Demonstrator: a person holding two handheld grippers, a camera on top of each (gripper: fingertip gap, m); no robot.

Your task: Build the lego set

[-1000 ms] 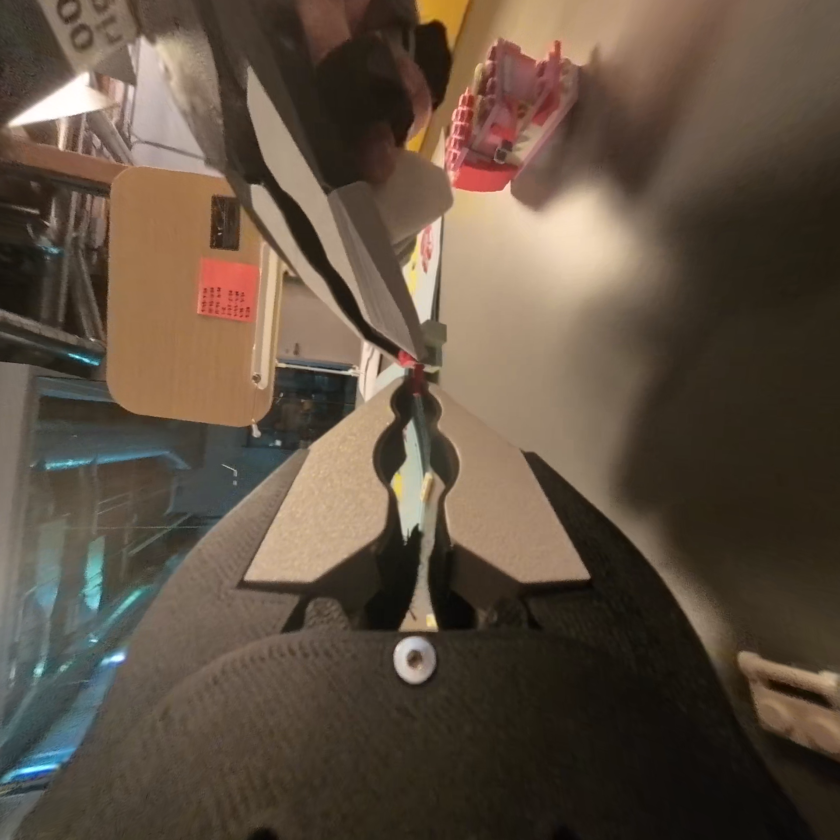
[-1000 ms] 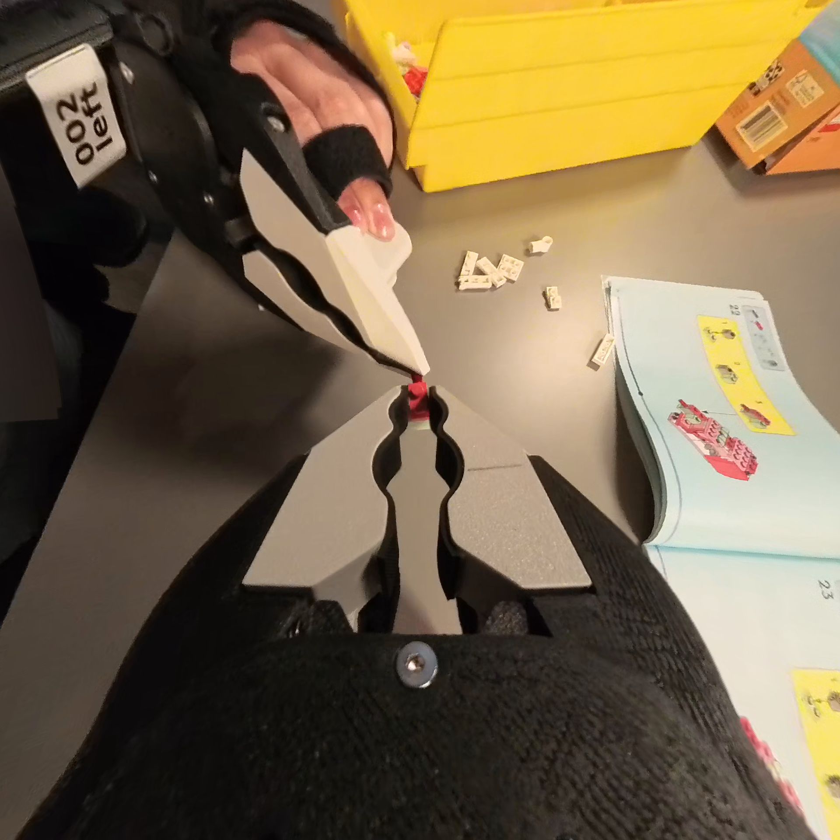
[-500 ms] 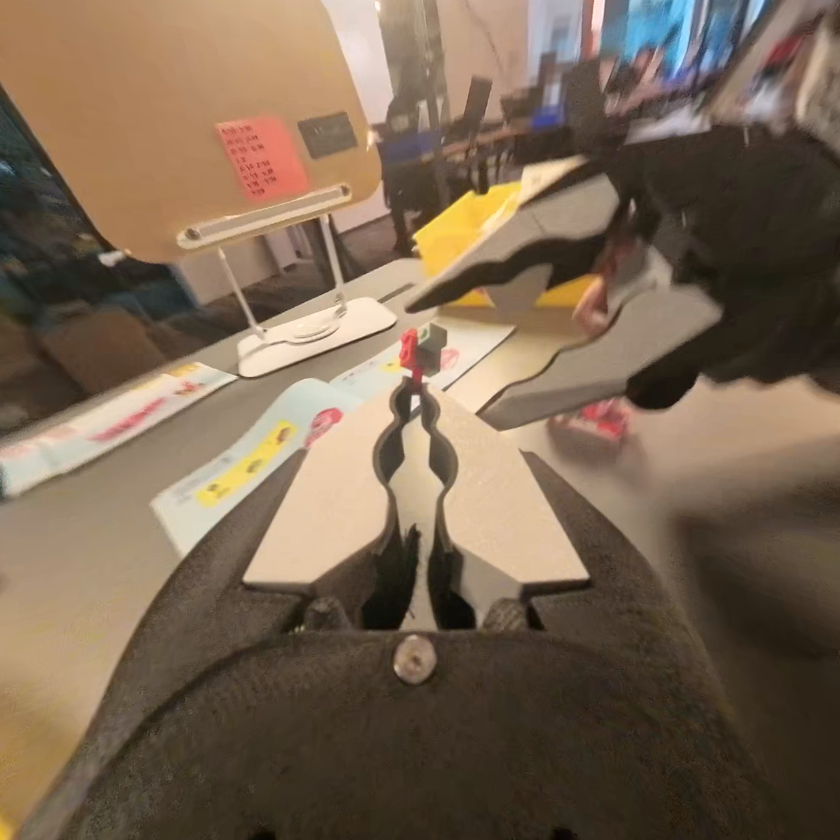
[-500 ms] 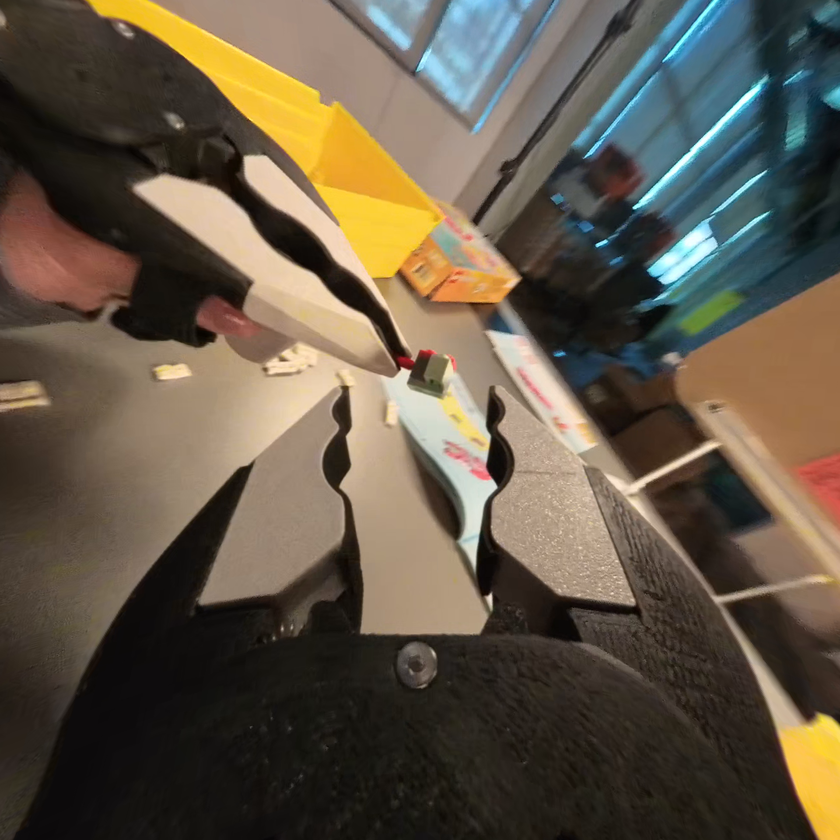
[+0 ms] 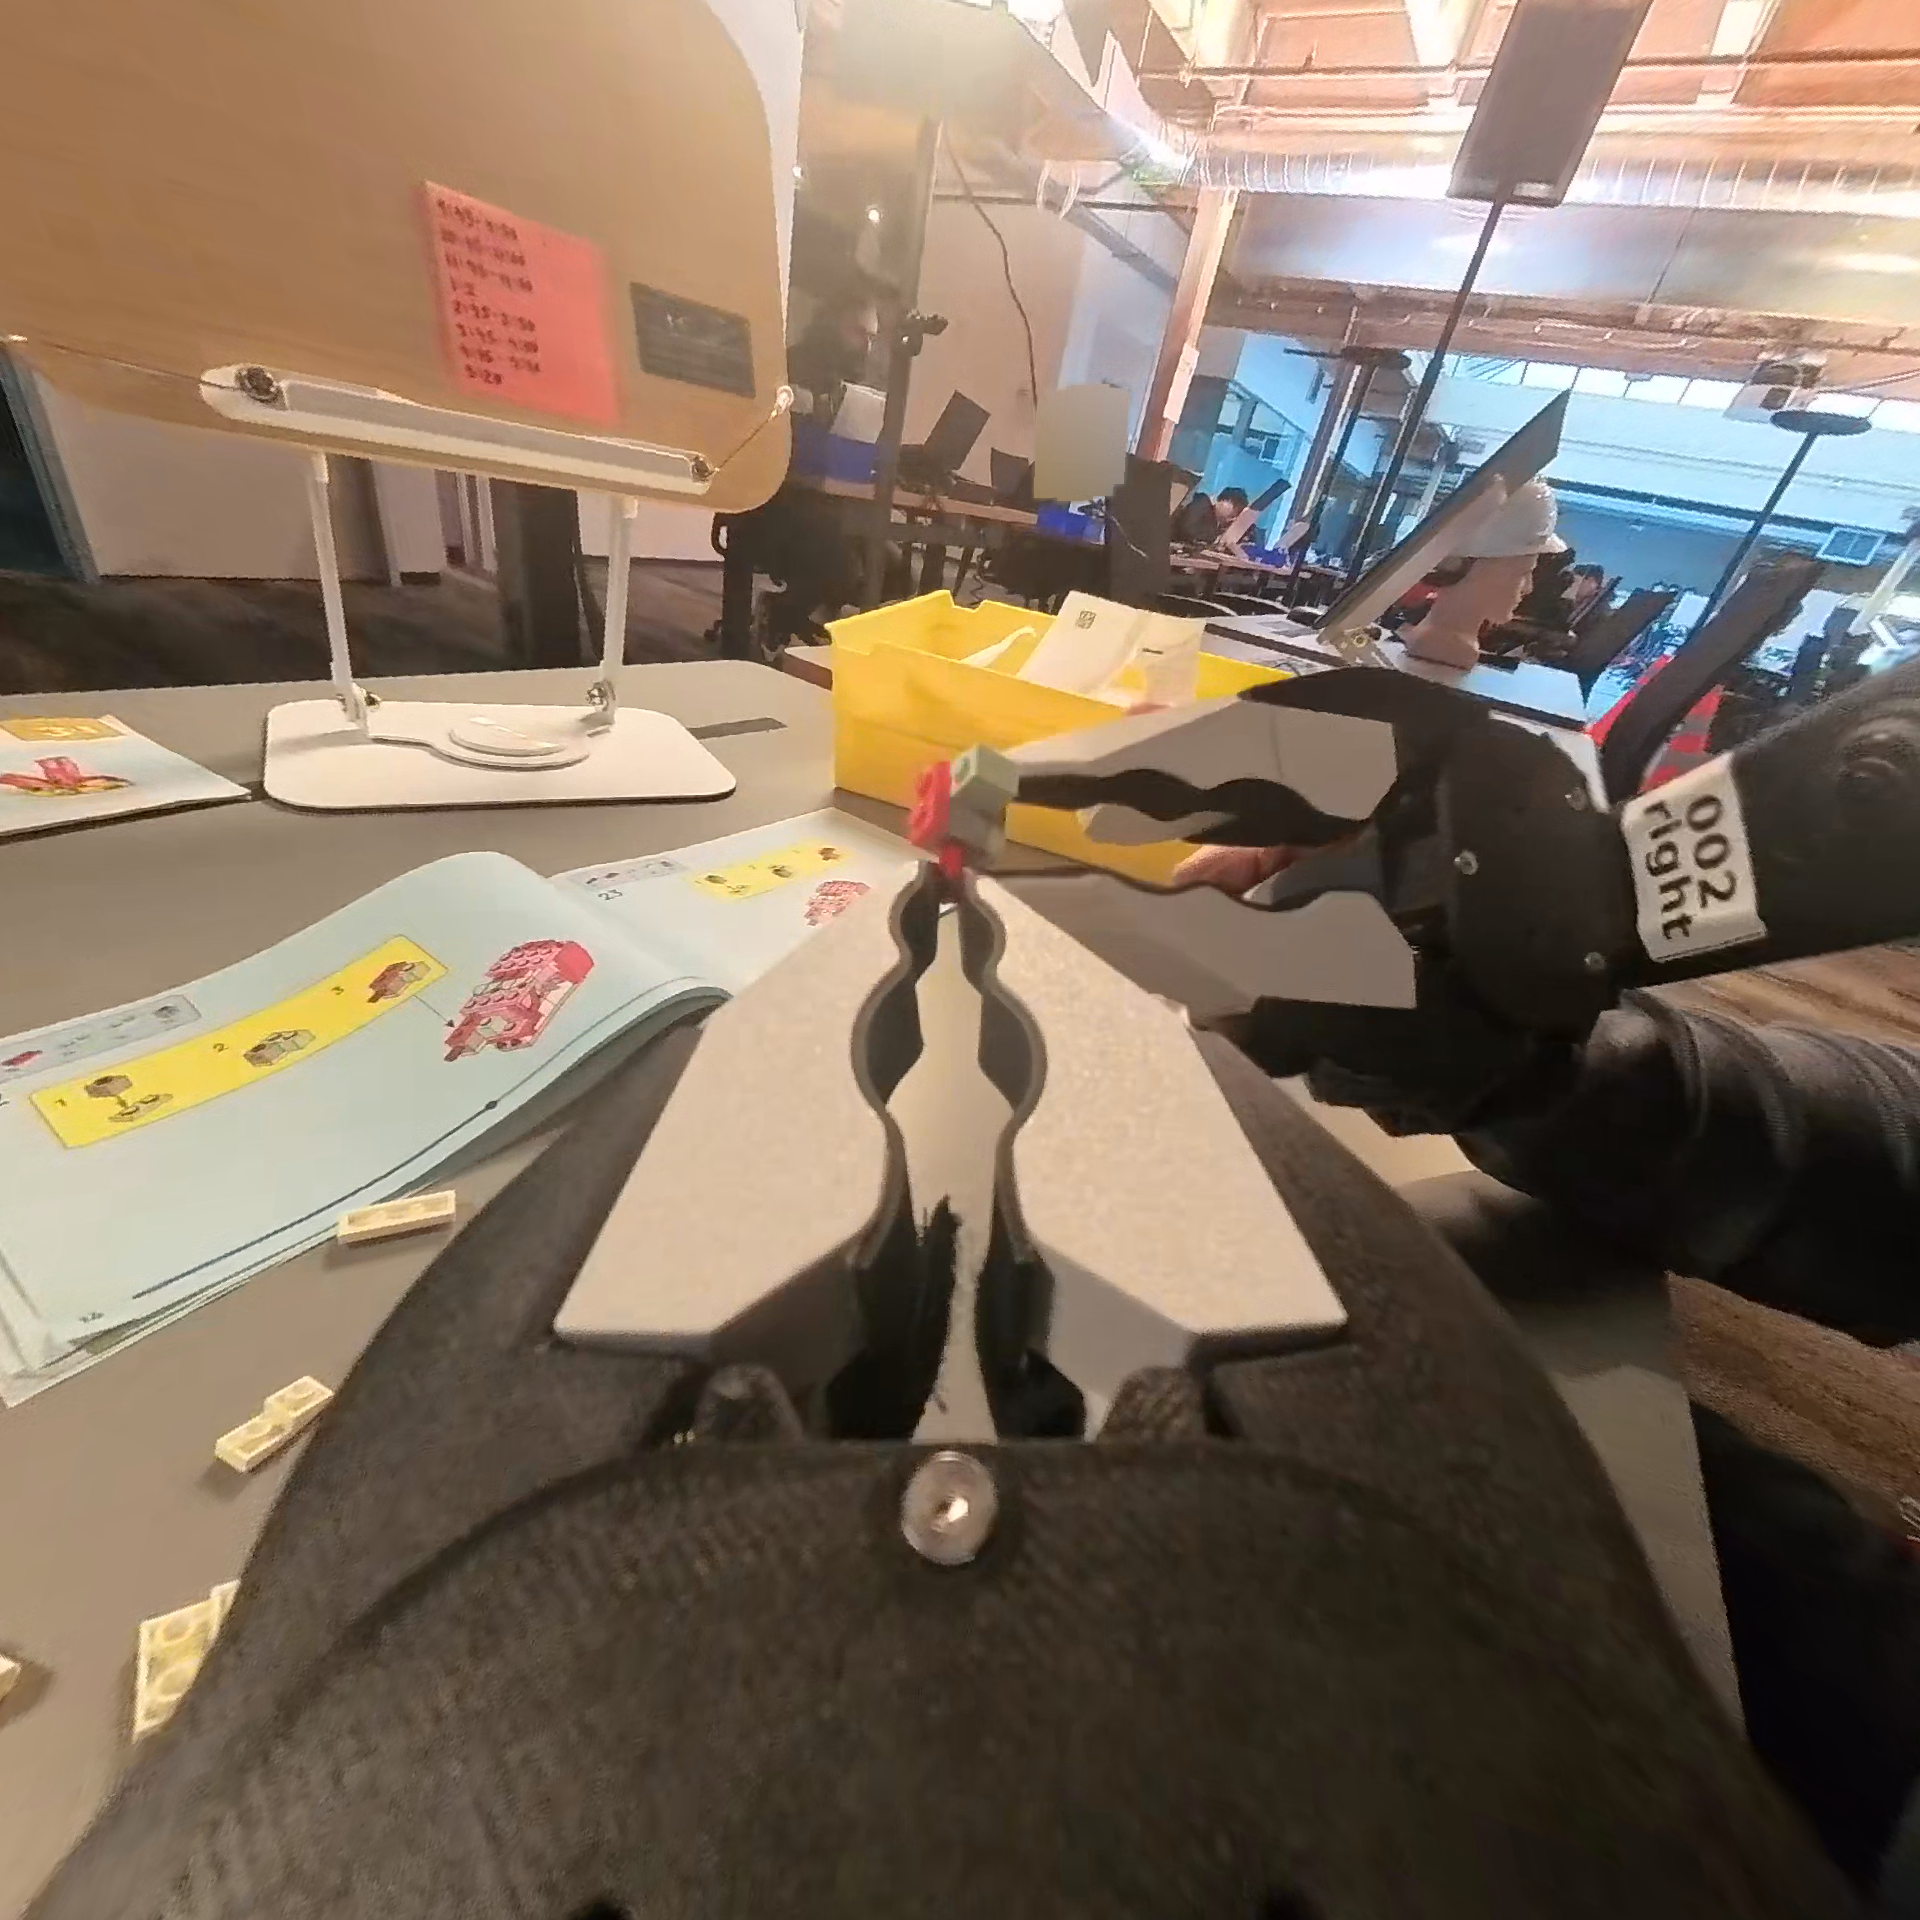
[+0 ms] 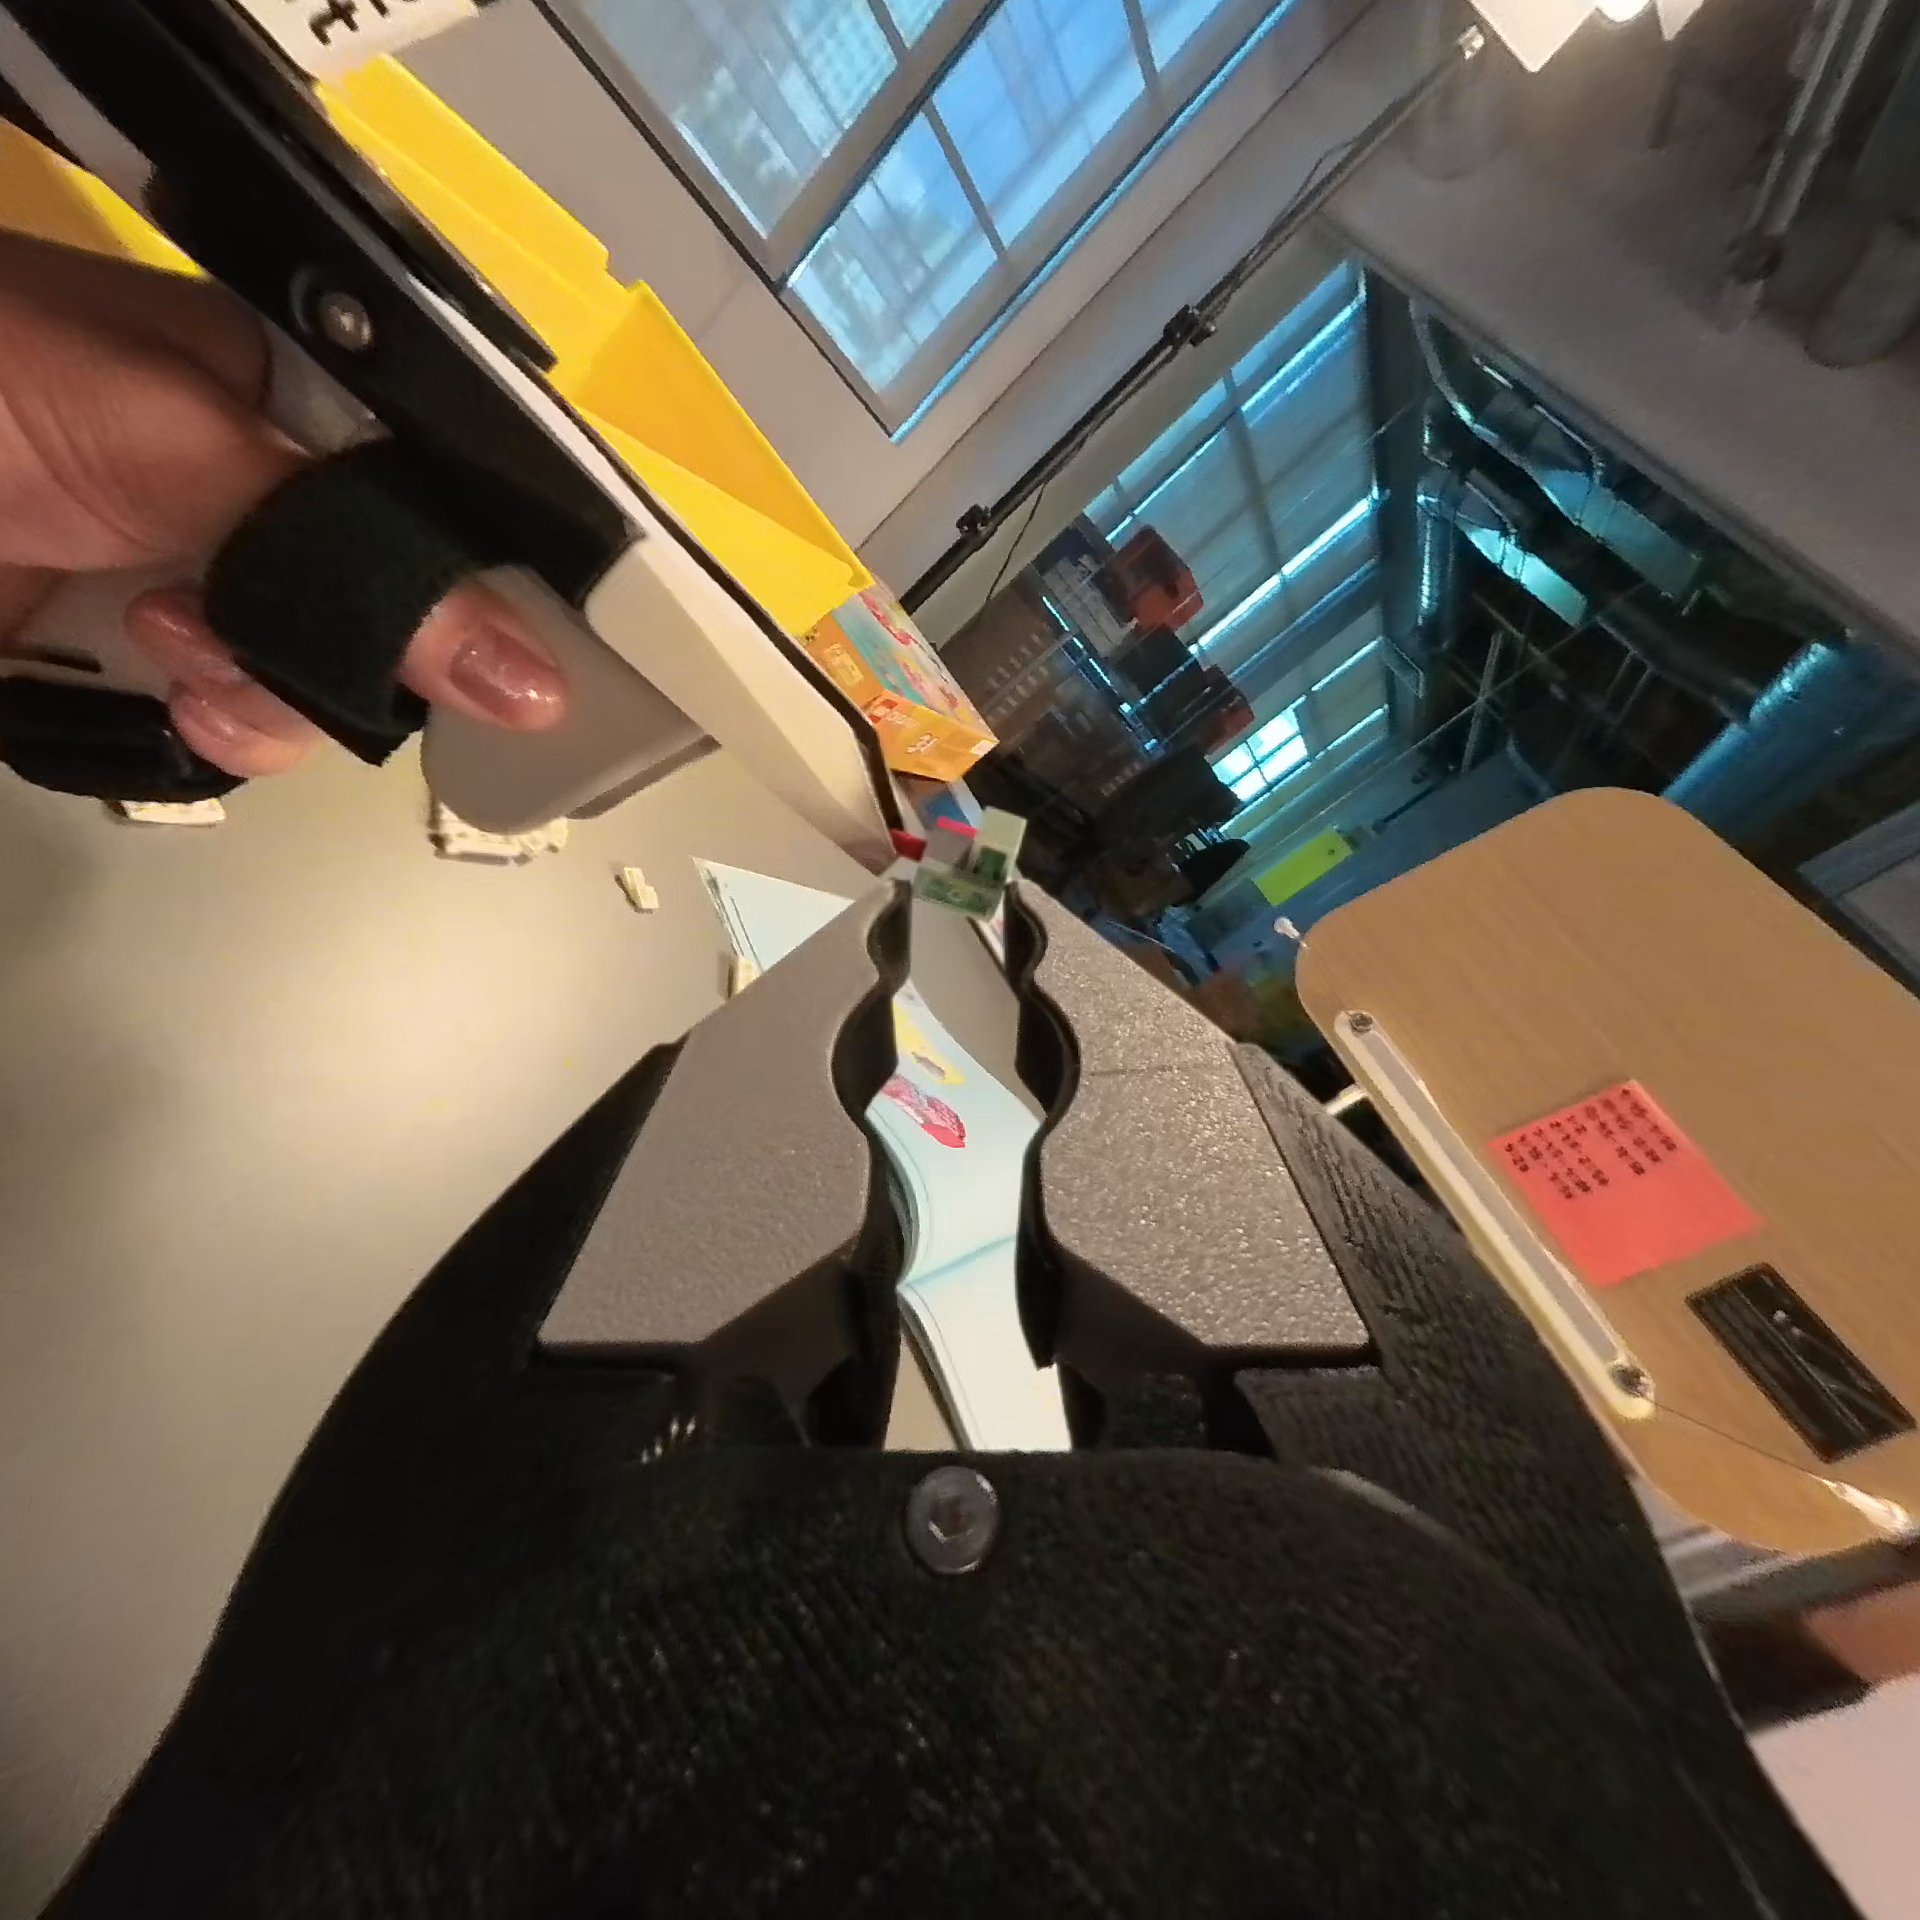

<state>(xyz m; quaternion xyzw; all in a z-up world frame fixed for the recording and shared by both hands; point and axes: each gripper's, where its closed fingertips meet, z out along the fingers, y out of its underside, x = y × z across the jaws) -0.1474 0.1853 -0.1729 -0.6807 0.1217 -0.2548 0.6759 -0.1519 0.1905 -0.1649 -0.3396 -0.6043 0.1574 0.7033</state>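
My left gripper is shut on a small red piece and holds it above the grey table. A grey-green brick is joined to the red piece. My right gripper comes in from the right, and its fingertips close on that brick. In the right wrist view the brick sits between my right gripper's two tips and touches both. The left gripper reaches in from the upper left, with the red piece at its tip.
An open instruction booklet lies on the table to the left. A yellow bin stands behind the grippers. A white stand carries a wooden board. Loose cream plates lie near the booklet. An orange box is beside the bin. Less than 4 cm separates the two grippers' tips.
My right gripper let go of the pieces, opened wide, then closed again on the grey-green brick. Both grippers turned and lifted, and the left kept its grip on the red piece.
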